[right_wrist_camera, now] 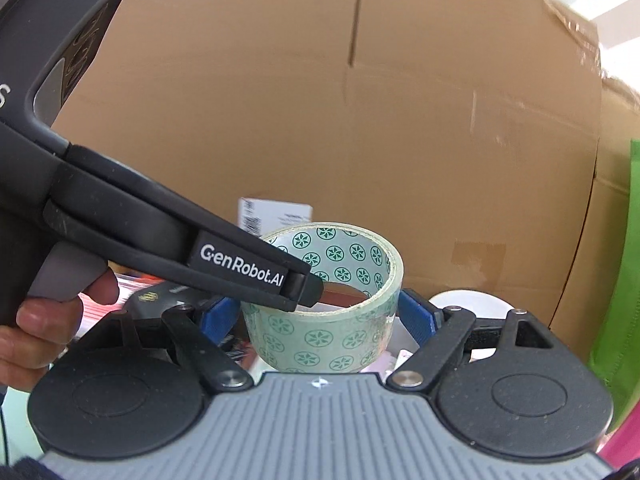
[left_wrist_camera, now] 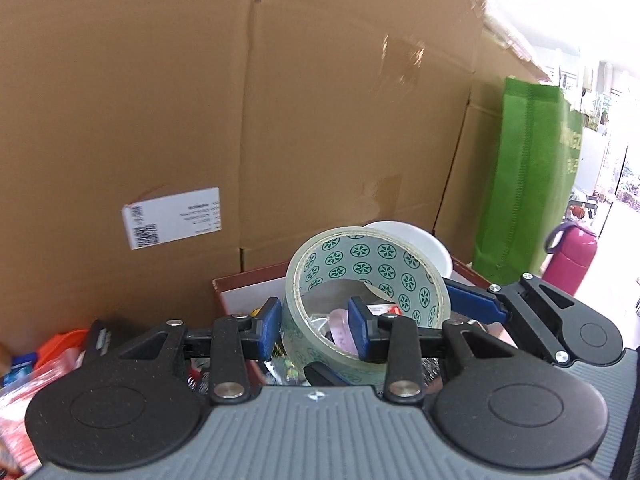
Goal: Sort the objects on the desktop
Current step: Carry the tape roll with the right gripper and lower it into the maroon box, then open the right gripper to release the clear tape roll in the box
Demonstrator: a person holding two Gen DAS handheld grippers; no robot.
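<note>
clear tape roll (right_wrist_camera: 324,300), green star-print core, held aloft: left gripper (left_wrist_camera: 314,326) pinches its wall, right gripper (right_wrist_camera: 320,316) clamps outside; cardboard boxes (left_wrist_camera: 240,100) close behind.

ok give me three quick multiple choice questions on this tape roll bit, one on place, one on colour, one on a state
1. Where is one finger of the left gripper?
A) inside the hole of the tape roll
B) beneath the roll
C) far off to one side

2. What colour are the rosettes printed on the tape roll?
A) red
B) green
C) black

3. How does the right gripper stand?
A) wide open, clear of the roll
B) shut on nothing
C) pads against the roll's outer sides

Answers:
1 A, a blue pad shows inside the hole.
2 B, the rosettes are green.
3 C, blue pads flank the roll on both sides.
</note>
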